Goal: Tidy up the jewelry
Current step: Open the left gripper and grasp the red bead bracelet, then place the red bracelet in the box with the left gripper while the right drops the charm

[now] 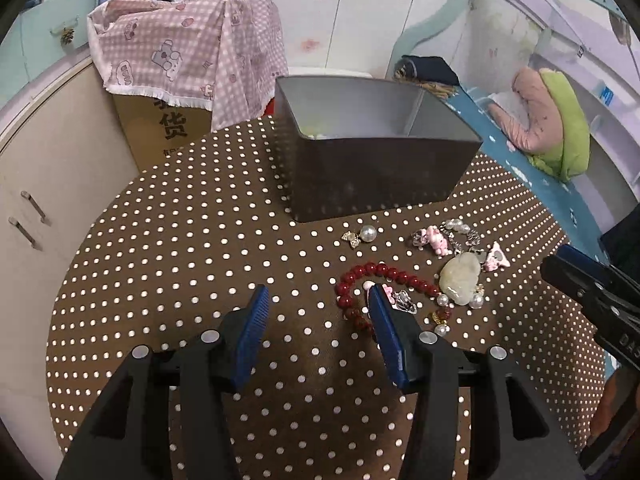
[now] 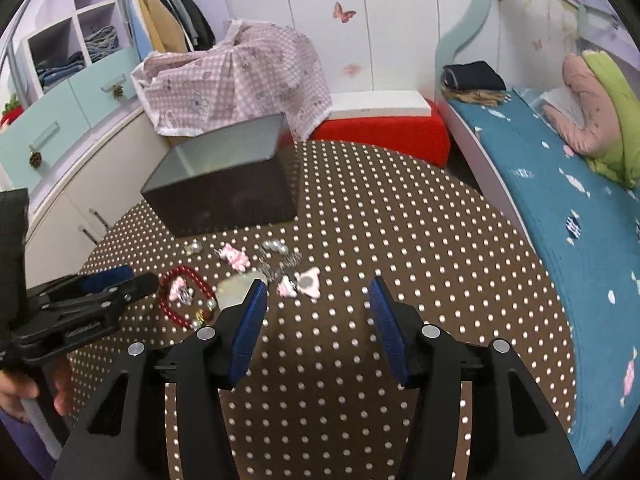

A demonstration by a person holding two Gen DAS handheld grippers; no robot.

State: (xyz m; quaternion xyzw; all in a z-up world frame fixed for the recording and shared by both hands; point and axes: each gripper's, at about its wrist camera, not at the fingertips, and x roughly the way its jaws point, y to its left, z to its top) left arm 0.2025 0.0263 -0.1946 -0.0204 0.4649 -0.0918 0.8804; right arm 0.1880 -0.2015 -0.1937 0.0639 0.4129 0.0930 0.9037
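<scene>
Loose jewelry lies on a brown polka-dot table [image 1: 200, 260]: a red bead bracelet [image 1: 376, 274], a pale jade pendant [image 1: 460, 276], pink charms [image 1: 436, 240] and a pearl [image 1: 368, 233]. Behind it stands a dark grey box [image 1: 372, 176] with something pale inside. My left gripper [image 1: 318, 294] hovers open above the table, its right finger over the bracelet's inner side, nothing between the pads. My right gripper [image 2: 318, 286] is also open and empty, just right of the pile [image 2: 280, 276]; the bracelet [image 2: 186, 296] and the box [image 2: 224, 196] lie to its left.
A cream cabinet [image 1: 48, 200] stands left of the table, with a cardboard box under a pink checked cloth [image 1: 180, 52] behind. A bed with a blue cover [image 2: 560, 208] runs along the right. A red stool [image 2: 380, 132] sits behind the table. A hand [image 2: 24, 392] holds the left gripper.
</scene>
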